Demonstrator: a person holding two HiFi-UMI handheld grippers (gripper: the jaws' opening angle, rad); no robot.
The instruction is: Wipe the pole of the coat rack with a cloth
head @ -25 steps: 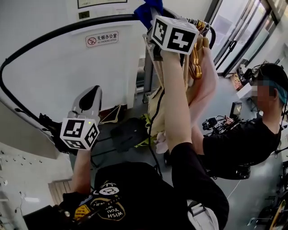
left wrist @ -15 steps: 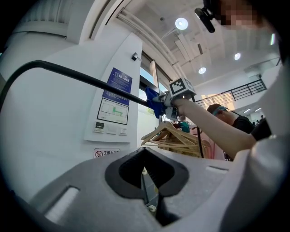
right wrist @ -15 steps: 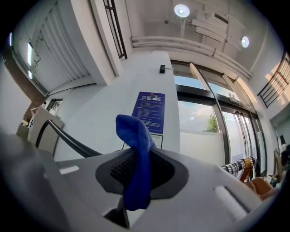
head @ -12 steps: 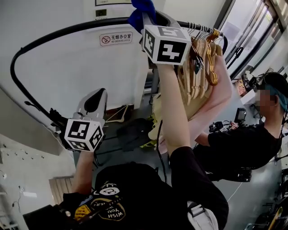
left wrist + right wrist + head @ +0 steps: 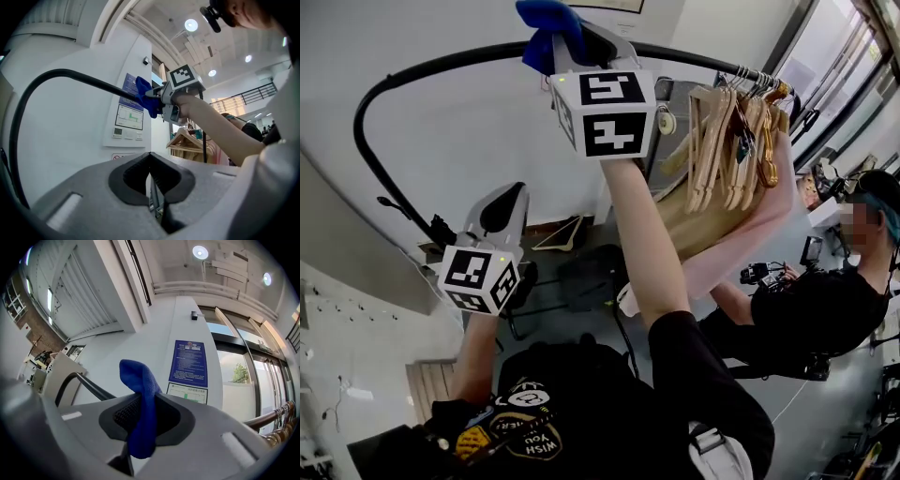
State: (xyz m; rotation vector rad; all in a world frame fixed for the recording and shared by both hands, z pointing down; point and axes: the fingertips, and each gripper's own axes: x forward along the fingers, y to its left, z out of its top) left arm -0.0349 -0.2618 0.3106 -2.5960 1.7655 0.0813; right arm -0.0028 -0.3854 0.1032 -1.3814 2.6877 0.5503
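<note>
My right gripper, raised overhead, clamps a blue cloth against the coat rack's curved black pole; my left gripper hangs lower, jaws together on nothing; a white wall stands behind; wooden hangers crowd the pole to the right, near a seated person.

the black pole of the coat rack bends down at its left end and runs level to the right. a blue cloth sits on its top, and wooden hangers hang bunched near its right end. below, the grey floor carries a dark thing.
</note>
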